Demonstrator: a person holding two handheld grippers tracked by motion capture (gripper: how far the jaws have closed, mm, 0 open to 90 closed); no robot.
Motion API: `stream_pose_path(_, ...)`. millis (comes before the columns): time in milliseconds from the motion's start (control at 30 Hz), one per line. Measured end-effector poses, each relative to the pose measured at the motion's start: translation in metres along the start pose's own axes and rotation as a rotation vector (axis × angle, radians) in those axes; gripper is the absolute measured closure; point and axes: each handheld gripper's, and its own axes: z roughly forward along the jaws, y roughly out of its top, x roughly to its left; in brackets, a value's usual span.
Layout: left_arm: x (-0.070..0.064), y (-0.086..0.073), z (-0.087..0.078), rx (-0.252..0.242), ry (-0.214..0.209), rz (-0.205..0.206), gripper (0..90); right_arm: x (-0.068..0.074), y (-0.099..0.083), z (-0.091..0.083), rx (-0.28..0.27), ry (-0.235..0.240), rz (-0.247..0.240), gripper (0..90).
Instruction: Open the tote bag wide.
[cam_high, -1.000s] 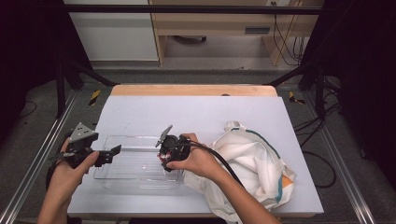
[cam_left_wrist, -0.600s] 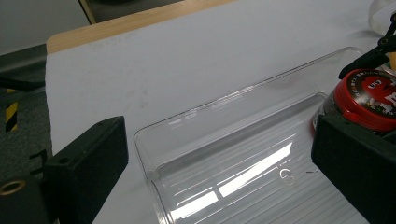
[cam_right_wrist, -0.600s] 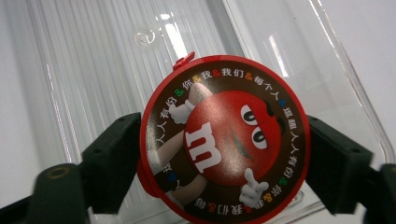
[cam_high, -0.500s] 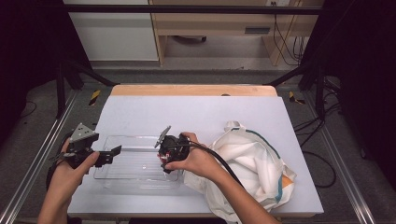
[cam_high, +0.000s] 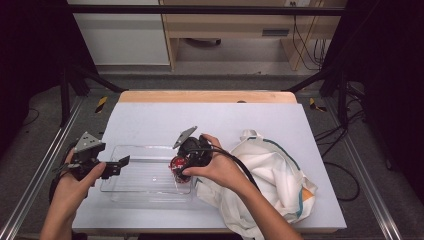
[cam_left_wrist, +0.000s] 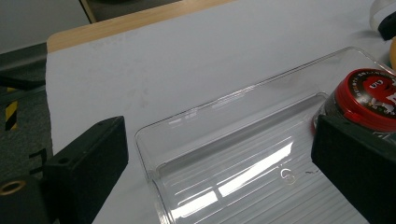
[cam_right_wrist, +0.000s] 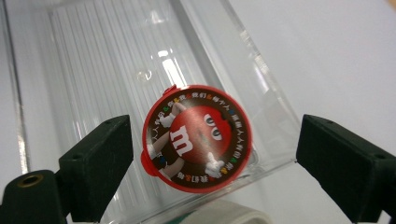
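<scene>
With your right tongs (cam_right_wrist: 212, 154) wide around the red-lidded candy tub (cam_right_wrist: 196, 137) inside the clear tray (cam_right_wrist: 93, 70), lift straight clear; left tongs (cam_left_wrist: 219, 172) also gape.

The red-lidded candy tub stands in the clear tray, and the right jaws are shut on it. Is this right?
Not quite. The right gripper view shows the right gripper open, jaws apart from the tub, which does stand in the tray.

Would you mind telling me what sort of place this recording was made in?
Probably a lab recording station: a white-topped table inside a dark metal frame, and loose cables on the floor.
</scene>
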Motion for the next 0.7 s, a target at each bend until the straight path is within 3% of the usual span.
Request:
stream_pose_path(367, -0.001, 0.000, 0.000, 0.003, 0.001, 0.006, 4.3, -0.009, -0.011, -0.048, -0.115, -0.016, 0.094, 7.6)
stream_pose_path(700, -0.004, 0.001, 0.002, 0.010, 0.011, 0.016, 4.3, -0.021, -0.039, -0.093, -0.206, -0.084, 0.201, 8.1)
